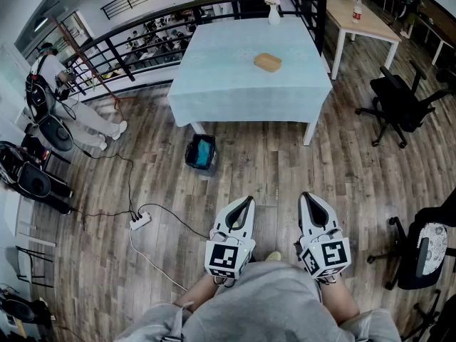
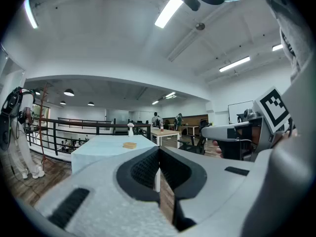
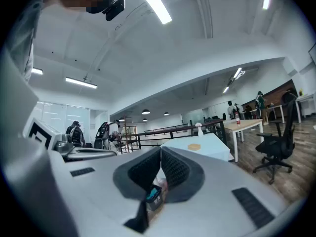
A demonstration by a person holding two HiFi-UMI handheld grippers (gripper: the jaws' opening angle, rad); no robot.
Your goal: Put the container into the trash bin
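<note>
Seen from above, the left gripper (image 1: 247, 201) and right gripper (image 1: 306, 197) sit at the person's waist, jaws together and empty, seemingly because the tan container (image 1: 268, 62) lies out of reach on the table (image 1: 214, 84), with the trash bin (image 1: 201, 153) on the floor beside it.

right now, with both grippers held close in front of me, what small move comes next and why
Probably a step forward toward the table. The container lies on its top, far ahead of the left gripper and right gripper, both shut and empty. The trash bin stands on the floor near the table's left corner, also out of reach from here.
</note>
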